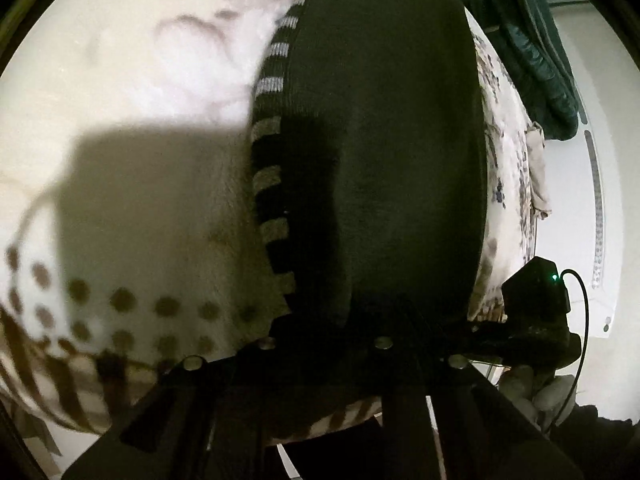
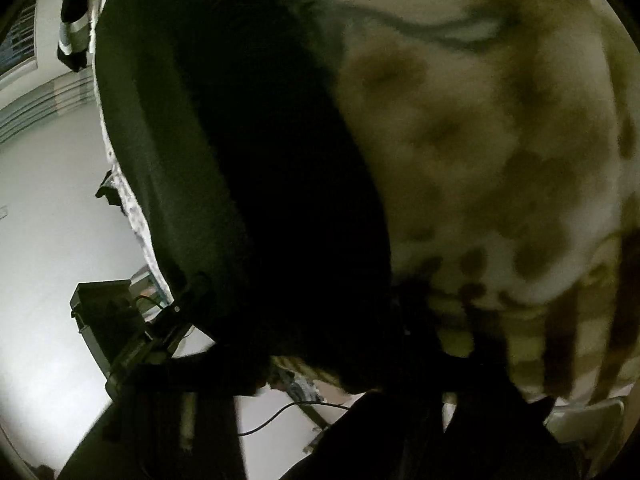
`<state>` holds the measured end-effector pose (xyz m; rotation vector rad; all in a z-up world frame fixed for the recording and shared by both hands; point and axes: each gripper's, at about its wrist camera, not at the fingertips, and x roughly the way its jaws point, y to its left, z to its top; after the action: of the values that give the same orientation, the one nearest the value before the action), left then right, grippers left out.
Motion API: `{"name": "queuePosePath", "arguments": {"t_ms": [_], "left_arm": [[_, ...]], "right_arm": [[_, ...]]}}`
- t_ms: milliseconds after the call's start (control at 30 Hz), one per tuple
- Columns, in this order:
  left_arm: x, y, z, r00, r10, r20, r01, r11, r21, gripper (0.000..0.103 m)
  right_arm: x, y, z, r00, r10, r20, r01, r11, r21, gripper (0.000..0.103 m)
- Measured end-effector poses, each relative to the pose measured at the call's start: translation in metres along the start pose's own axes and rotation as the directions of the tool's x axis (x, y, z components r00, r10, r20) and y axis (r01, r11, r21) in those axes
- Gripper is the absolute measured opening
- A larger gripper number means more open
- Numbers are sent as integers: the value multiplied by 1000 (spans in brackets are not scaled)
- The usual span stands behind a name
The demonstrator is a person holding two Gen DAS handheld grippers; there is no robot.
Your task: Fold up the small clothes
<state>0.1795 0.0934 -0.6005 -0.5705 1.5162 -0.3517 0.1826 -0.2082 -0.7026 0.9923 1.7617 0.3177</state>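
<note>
A dark knit garment [image 1: 384, 140] with grey-and-black striped trim [image 1: 272, 184] lies flat on a white patterned bed cover [image 1: 140, 80]. My left gripper [image 1: 360, 344] is at the garment's near edge, and its fingertips are lost in dark cloth and shadow. In the right wrist view the same dark garment [image 2: 248, 184] fills the middle. My right gripper [image 2: 352, 364] sits at its near edge, and its fingers are hidden in the dark.
The cover has brown dots [image 1: 124, 300] and stripes near me. Dark green clothing [image 1: 536, 40] lies at the far right. A striped piece [image 2: 74, 28] lies at the far left. The other gripper's black body [image 1: 536, 304] with a cable is at the bed's edge. White floor [image 2: 48, 220] lies beyond.
</note>
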Motion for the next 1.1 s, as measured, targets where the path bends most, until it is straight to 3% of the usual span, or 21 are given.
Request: {"name": "queuePosePath", "arguments": {"t_ms": [33, 133, 433, 600, 833, 1100], "left_arm": [[-2, -1, -1, 1000, 3, 1, -3, 1000, 1, 11], [-12, -9, -1, 1000, 1, 5, -1, 1000, -2, 10], [-74, -34, 12, 995, -38, 90, 39, 999, -14, 9], [-108, -70, 54, 976, -33, 216, 24, 999, 41, 9], [-112, -112, 152, 940, -8, 342, -20, 997, 80, 9], [-101, -140, 288, 914, -21, 406, 3, 999, 46, 9]], "right_arm": [[-1, 1, -2, 1000, 5, 7, -5, 1000, 5, 18], [-6, 5, -9, 1000, 17, 19, -17, 1000, 21, 10], [-50, 67, -25, 989, 128, 69, -125, 991, -46, 9], [-91, 124, 3, 974, 164, 157, -144, 981, -133, 9], [-138, 209, 91, 947, 147, 287, -67, 960, -271, 9], [-171, 280, 260, 929, 148, 340, -44, 954, -296, 9]]}}
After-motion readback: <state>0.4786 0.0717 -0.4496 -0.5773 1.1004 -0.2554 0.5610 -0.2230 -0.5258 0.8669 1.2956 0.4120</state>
